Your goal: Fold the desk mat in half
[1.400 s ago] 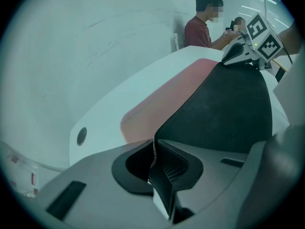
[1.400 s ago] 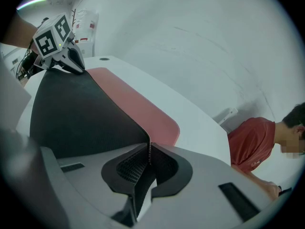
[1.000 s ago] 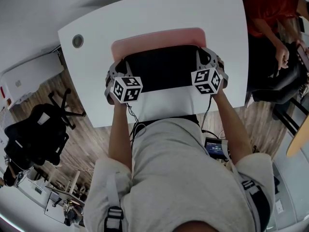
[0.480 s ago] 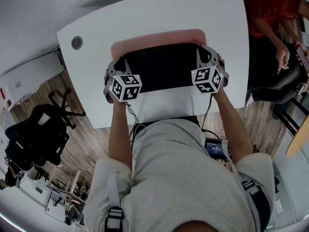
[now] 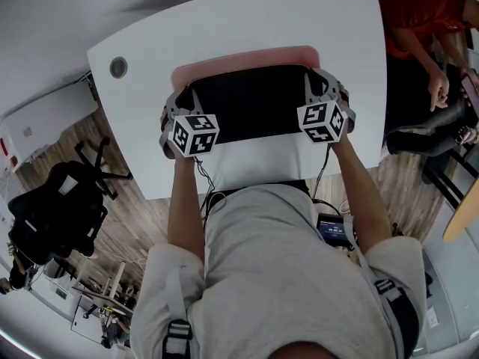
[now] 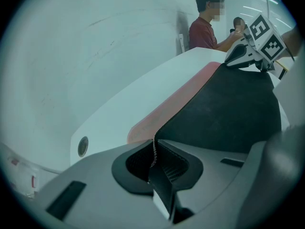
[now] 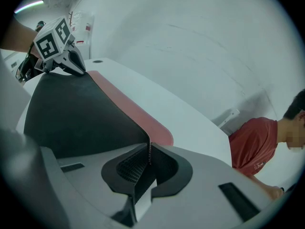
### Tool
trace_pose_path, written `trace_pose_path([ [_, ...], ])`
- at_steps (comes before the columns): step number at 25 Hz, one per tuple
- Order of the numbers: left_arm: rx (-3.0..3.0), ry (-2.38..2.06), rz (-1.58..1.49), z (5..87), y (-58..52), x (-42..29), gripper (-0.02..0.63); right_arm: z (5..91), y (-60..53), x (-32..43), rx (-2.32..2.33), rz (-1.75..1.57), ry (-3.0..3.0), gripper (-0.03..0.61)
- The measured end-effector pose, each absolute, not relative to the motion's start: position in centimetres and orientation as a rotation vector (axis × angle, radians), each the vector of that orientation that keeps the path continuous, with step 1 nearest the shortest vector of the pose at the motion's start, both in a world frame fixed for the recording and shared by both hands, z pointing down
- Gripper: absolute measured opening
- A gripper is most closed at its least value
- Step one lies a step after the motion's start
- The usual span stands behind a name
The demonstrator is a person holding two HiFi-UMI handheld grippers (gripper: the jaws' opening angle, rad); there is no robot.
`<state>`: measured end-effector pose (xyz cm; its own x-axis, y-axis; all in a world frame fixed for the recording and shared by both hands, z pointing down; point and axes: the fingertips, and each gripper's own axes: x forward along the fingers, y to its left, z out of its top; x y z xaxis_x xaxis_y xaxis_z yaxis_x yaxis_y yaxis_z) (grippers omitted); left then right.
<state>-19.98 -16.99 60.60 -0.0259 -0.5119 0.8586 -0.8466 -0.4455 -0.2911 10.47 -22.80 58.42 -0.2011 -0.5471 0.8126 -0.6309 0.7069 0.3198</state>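
Head view: nothing has shifted in the last second. We hold the desk mat (image 5: 247, 105) mid-frame over the desk (image 5: 224, 28), near half lifted, black underside up, pink strip beyond. Left gripper view: left claw (image 6: 155, 149) clenched on the mat's stitched edge. Right gripper view: right claw (image 7: 149, 151) likewise. Fold paused, unfinished.

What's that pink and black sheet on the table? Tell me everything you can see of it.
The desk mat is a thin, flexible sheet, pink on top and black underneath, with a stitched rim. It lies on the white table, its near half turned over so the black side faces up; a pink strip shows along the far side. The left gripper and right gripper each pinch one corner of the turned-over edge.
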Motion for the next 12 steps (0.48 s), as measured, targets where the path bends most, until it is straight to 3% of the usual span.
trace_pose_path([
  [12,1.941,-1.434,1.456,60.4,-18.1,-19.9,0.032,58.3,-23.9,10.6,0.914,0.113,-1.866,0.052],
])
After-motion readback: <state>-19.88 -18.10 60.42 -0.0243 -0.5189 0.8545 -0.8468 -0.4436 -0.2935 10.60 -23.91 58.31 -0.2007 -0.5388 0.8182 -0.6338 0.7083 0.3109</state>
